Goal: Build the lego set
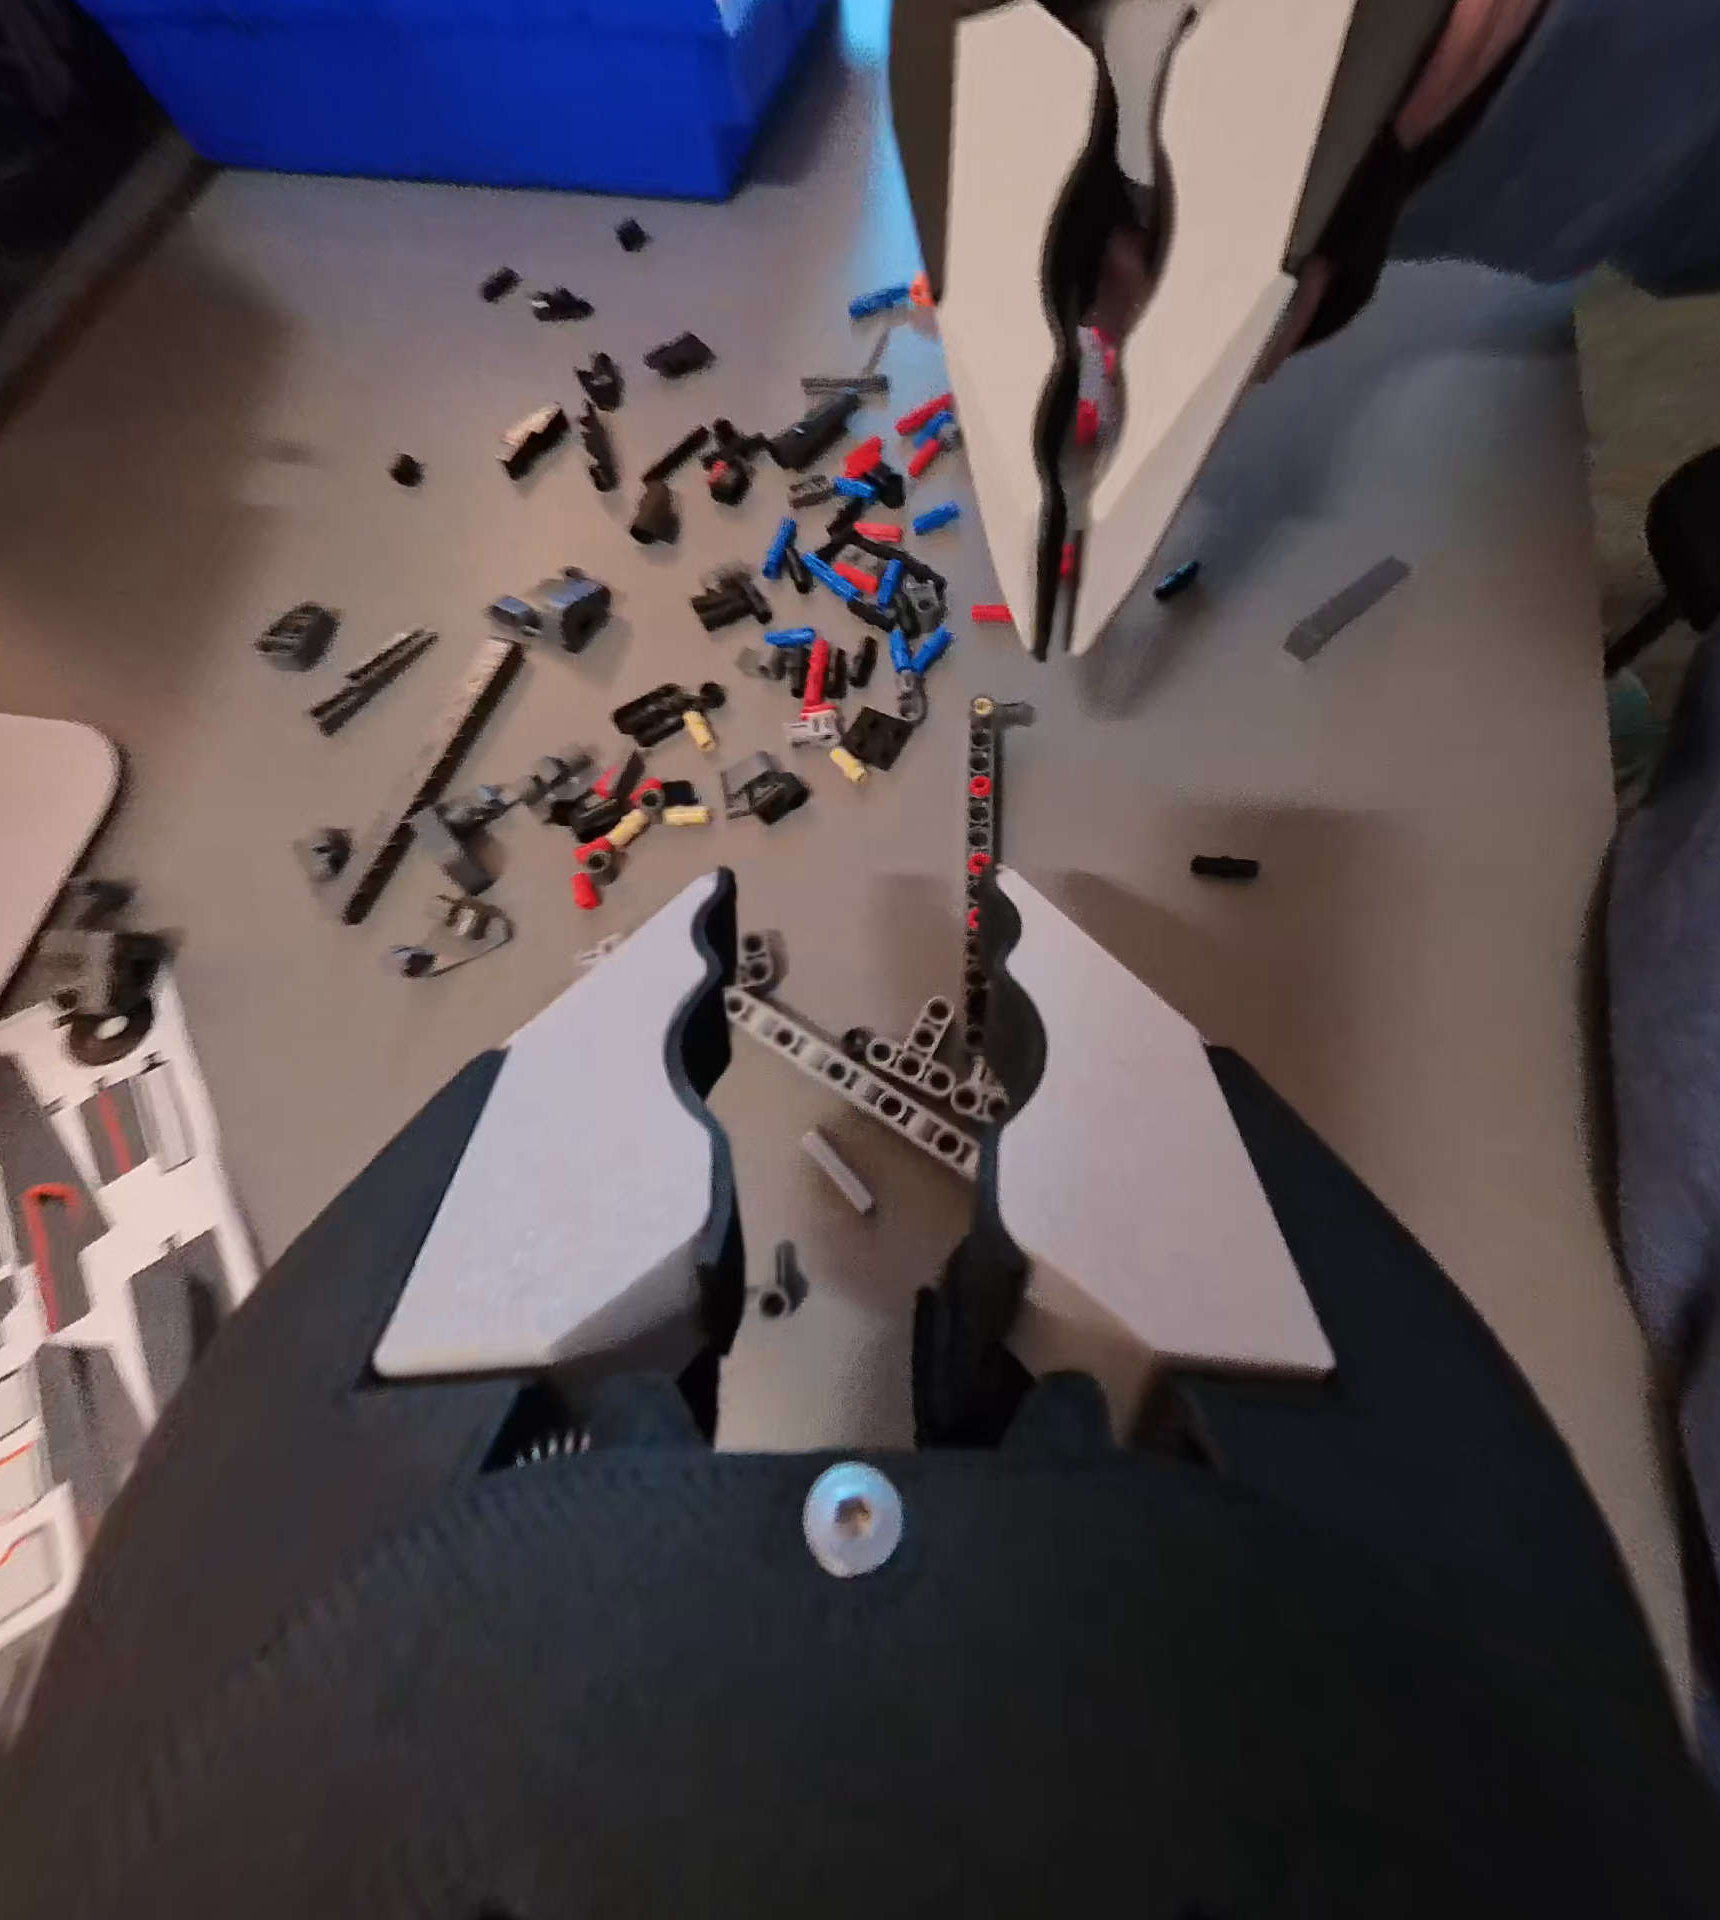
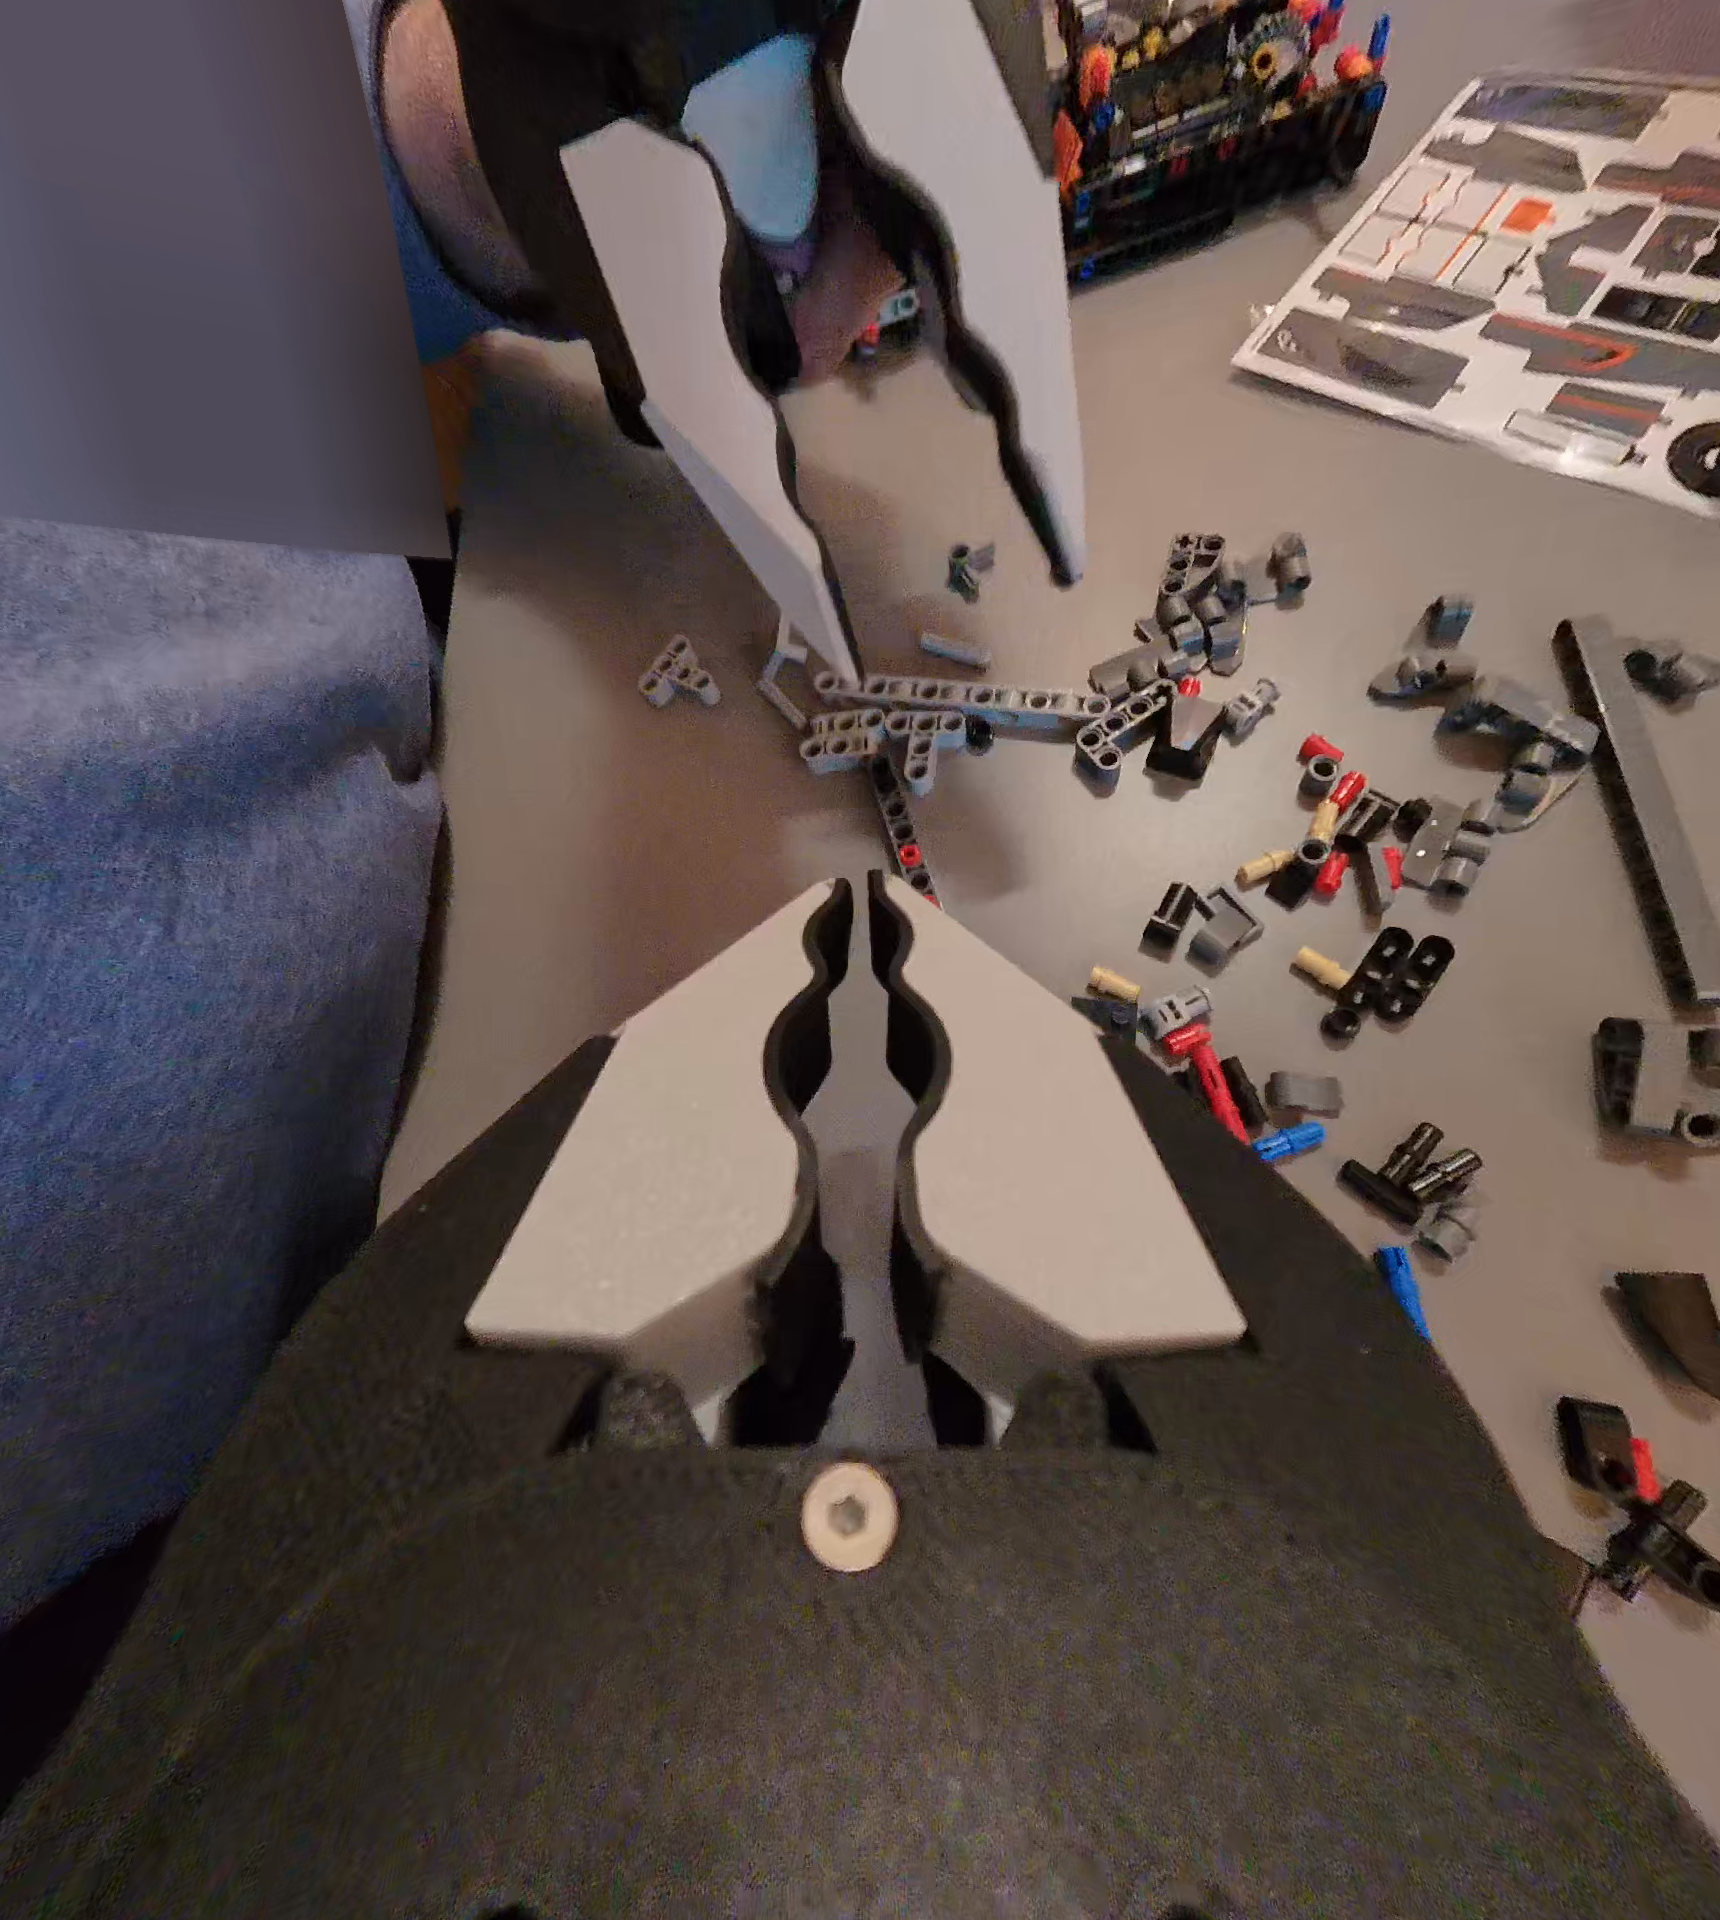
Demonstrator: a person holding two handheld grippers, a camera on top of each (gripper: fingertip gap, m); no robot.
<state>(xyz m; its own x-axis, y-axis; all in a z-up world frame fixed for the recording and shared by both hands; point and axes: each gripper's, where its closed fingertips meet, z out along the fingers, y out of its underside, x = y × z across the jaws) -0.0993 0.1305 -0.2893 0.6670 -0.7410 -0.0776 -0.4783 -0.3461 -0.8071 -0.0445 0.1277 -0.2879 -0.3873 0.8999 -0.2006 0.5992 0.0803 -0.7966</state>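
A grey beam assembly point(image 1: 871, 1075) with a long black beam point(image 1: 981, 810) bearing red pins lies on the grey table. My left gripper point(image 1: 861, 904) is open and hangs over it, with the assembly between its fingers. In the right wrist view the left gripper point(image 2: 949, 623) stands open above the same assembly point(image 2: 949, 707), one fingertip point(image 2: 830, 644) at the end of the grey beam. My right gripper point(image 2: 861, 883) is shut and I see nothing held in it. It shows in the left wrist view point(image 1: 1053, 639) just beyond the black beam's far end.
Loose black, grey, red and blue pieces point(image 1: 731, 623) point(image 2: 1355, 883) are scattered across the table. A sticker sheet point(image 2: 1562, 260) and a partly built model point(image 2: 1220, 135) lie beyond. A blue box point(image 1: 471, 83) stands at the back. A person's blue-clad legs point(image 2: 108, 935) border the table edge. The grippers' ends are close to 6 centimetres from one another. It is some 25 centimetres from my left tips to the partly built model point(image 2: 1220, 135).
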